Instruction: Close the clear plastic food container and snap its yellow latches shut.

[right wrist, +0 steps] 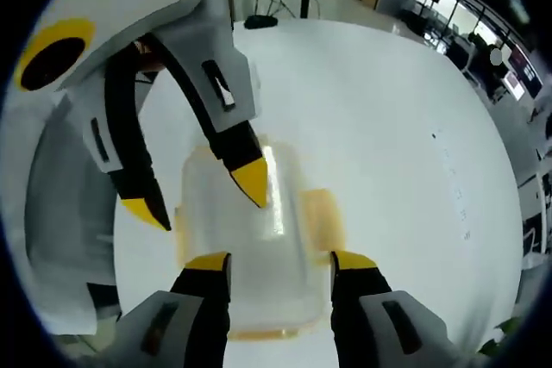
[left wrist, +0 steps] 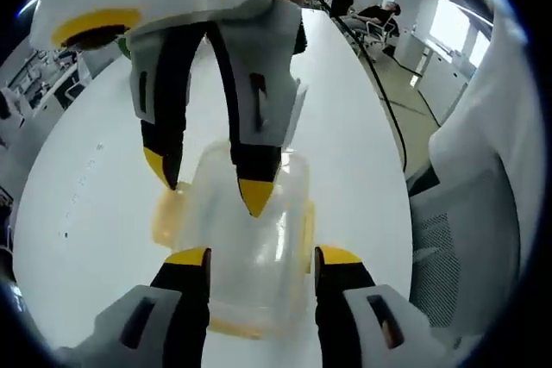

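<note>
Container [left wrist: 250, 247] between left claw [left wrist: 263, 258] tips (open)

So the container [left wrist: 250, 239] sits flat on the worktop [left wrist: 95, 178], right between the left gripper [left wrist: 261, 258] fingers [left wrist: 188, 258] and a bit ahead of them. The right gripper [left wrist: 211, 183] comes in from the opposite side, its tips over the container's far end. From the right gripper view it's mirrored: container [right wrist: 246, 239] between those fingers [right wrist: 352, 261], left gripper [right wrist: 203, 196] over the far end. A latch [right wrist: 321, 217] sticks out just ahead of the right-hand finger.
</note>
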The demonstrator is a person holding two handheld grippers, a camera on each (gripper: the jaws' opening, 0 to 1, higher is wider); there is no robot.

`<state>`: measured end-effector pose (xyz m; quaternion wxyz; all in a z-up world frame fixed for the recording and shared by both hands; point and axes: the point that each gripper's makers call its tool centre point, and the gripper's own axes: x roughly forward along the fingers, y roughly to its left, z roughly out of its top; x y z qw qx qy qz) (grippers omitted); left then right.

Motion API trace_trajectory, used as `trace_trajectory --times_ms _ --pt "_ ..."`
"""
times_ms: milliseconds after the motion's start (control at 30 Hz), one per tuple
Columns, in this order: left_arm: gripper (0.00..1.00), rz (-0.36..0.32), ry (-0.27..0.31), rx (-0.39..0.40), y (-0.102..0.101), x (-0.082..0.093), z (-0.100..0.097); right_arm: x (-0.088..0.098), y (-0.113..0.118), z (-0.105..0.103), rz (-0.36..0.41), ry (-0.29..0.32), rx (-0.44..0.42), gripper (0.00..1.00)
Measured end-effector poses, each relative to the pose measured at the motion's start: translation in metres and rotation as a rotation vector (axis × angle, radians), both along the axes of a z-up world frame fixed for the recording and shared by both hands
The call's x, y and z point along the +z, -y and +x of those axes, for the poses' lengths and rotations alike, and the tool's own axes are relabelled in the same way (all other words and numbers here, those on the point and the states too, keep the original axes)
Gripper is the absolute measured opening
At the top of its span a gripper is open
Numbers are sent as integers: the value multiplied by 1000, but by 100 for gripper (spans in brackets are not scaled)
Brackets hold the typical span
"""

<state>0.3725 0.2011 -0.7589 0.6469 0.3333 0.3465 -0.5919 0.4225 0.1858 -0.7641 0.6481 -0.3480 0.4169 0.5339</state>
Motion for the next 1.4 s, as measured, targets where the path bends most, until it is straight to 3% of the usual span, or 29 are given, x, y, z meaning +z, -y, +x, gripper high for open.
trace_trajectory --times_ms 367,667,767,1067,1200,1233,1267,1400 --pt "52 14 64 3 0 -5 -4 -2 -5 0 -1 -60 46 45" --pt "48 28 140 30 1 -7 0 -6 -7 -1 -13 -129 78 44" --pt "48 55 186 15 1 -9 -1 -7 -8 -1 -23 -149 96 44" --pt "48 105 241 9 8 -14 -1 -10 -9 -3 -60 -183 138 43" --pt "45 108 257 10 8 -15 1 -12 -9 -4 -89 -204 145 41" --pt "44 94 223 -53 12 -18 -8 -15 -4 -6 -113 -251 116 40" --pt "43 99 236 1 5 -13 -1 -18 -4 -10 -113 -290 133 39" --pt "43 91 244 -3 8 -18 -1 -20 -6 -7 -103 -270 129 39"
